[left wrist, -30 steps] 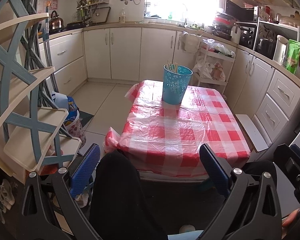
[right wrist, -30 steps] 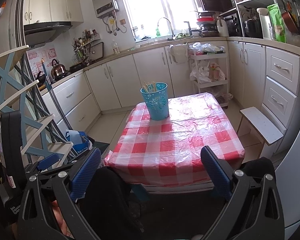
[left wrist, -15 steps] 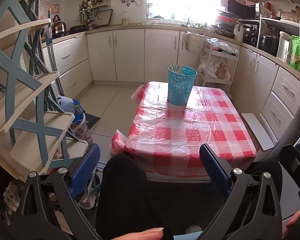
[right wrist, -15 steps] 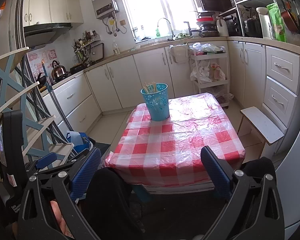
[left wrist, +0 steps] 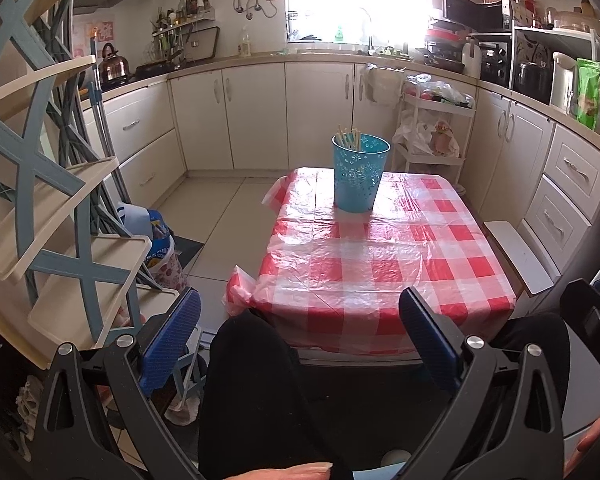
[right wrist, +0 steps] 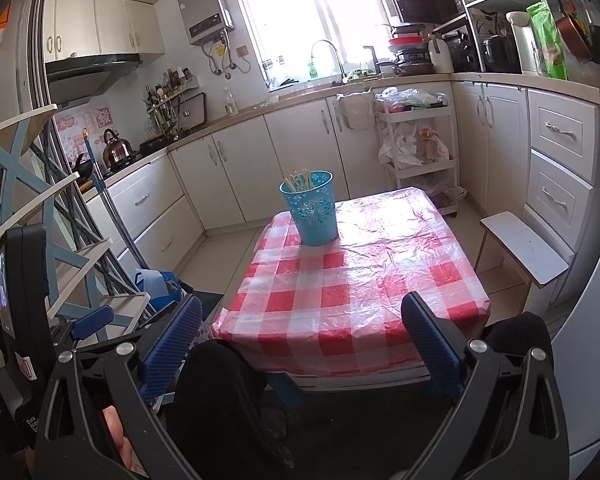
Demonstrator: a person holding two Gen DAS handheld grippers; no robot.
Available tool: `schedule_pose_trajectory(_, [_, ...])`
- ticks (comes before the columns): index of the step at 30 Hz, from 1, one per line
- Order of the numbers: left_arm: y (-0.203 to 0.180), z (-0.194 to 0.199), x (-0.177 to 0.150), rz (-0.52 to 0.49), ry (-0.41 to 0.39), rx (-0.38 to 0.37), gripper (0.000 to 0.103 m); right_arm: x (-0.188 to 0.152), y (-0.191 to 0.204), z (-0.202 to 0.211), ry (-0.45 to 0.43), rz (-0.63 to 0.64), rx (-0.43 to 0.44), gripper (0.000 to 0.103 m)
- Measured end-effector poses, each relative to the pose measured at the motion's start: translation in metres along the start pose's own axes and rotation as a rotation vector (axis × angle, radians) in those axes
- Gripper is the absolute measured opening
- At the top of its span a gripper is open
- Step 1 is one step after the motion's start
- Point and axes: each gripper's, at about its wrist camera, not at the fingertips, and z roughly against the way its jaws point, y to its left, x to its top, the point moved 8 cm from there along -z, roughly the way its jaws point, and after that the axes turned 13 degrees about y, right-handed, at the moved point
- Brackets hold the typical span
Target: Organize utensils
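- Sunlit kitchen cabinets ring the scene, and a blue-and-cream folding rack point(left wrist: 40, 216) fills the left edge of the left wrist view.
- Since a second ago that view has lifted slightly: the rack now takes less of the frame, and the table point(left wrist: 380, 264) with its red-checked cloth sits more squarely at centre.
- At lower centre, the left gripper point(left wrist: 300, 332) hangs over a dark-clothed knee, fingers spread wide with nothing between them, well short of the table edge.
- Just above centre, the teal cup point(left wrist: 360, 176) stands upright at the table's far end with chopsticks point(left wrist: 350, 138) poking out of it; it has not moved.
- In the right wrist view, the right gripper point(right wrist: 302, 338) is likewise spread and empty, hardly shifted.
- I'd judge nothing is grasped yet; this is only lining up toward the cup.
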Motion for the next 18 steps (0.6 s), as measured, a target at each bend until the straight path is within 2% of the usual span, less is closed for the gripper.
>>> schedule_pose_trajectory(18, [-0.0027,0.0022,0.0012,-0.008,-0.001,0.004,0.095,0.0001,-0.0045,0.0013,-0.003,-0.005,0.005,0.096])
